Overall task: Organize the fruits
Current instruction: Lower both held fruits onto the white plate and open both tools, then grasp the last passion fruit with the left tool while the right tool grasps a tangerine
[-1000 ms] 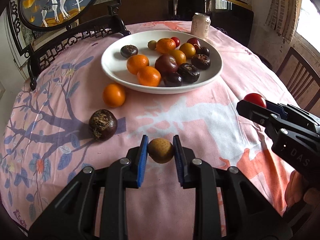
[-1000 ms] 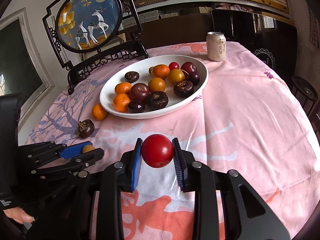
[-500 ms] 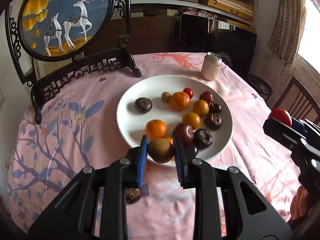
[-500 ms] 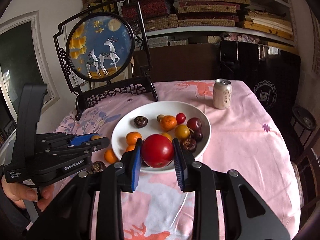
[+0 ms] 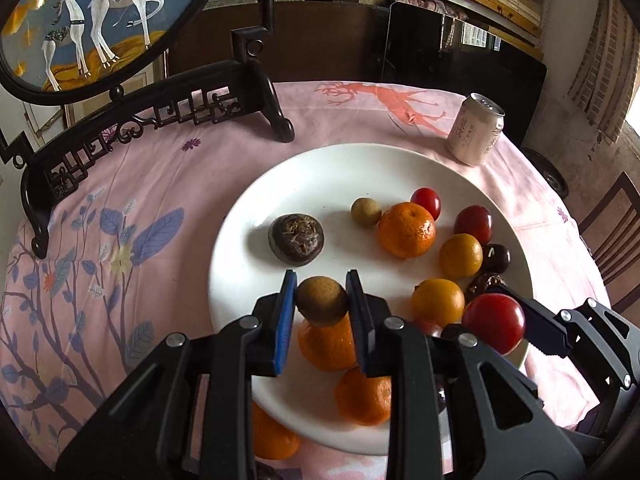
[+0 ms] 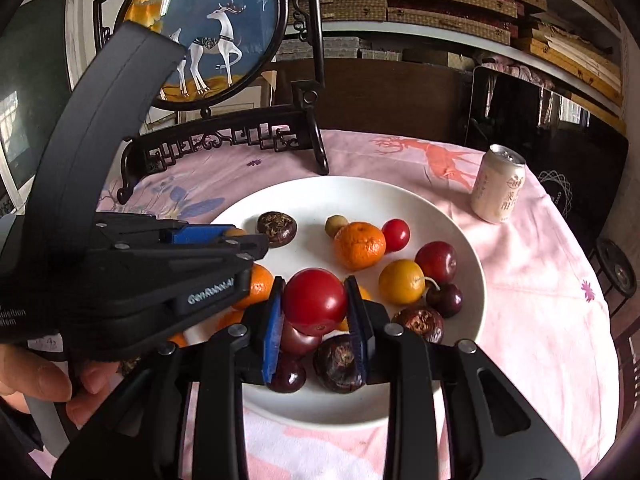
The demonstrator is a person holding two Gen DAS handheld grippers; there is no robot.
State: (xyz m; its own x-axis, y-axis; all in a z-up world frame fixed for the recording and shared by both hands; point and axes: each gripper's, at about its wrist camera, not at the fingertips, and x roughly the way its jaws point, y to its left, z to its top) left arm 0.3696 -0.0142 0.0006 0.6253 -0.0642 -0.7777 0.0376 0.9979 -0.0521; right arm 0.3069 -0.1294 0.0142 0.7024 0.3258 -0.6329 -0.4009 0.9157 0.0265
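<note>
Over the pink tablecloth (image 5: pixel 168 184) and the white plate (image 5: pixel 320 168) heaped with tangerines, cherries and water chestnuts, my right gripper (image 6: pixel 315 304) pinches a red tomato (image 6: pixel 315 301) above the plate's near side, while my left gripper (image 5: pixel 321 300) pinches a small brown longan (image 5: pixel 321 301) above a tangerine (image 5: pixel 326 346).

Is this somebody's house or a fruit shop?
Most likely a home, perhaps a dining room. A round table with a pink printed tablecloth holds one white plate of mixed fruit, beside a decorative deer screen, with a wooden chair alongside and cluttered shelves behind.
</note>
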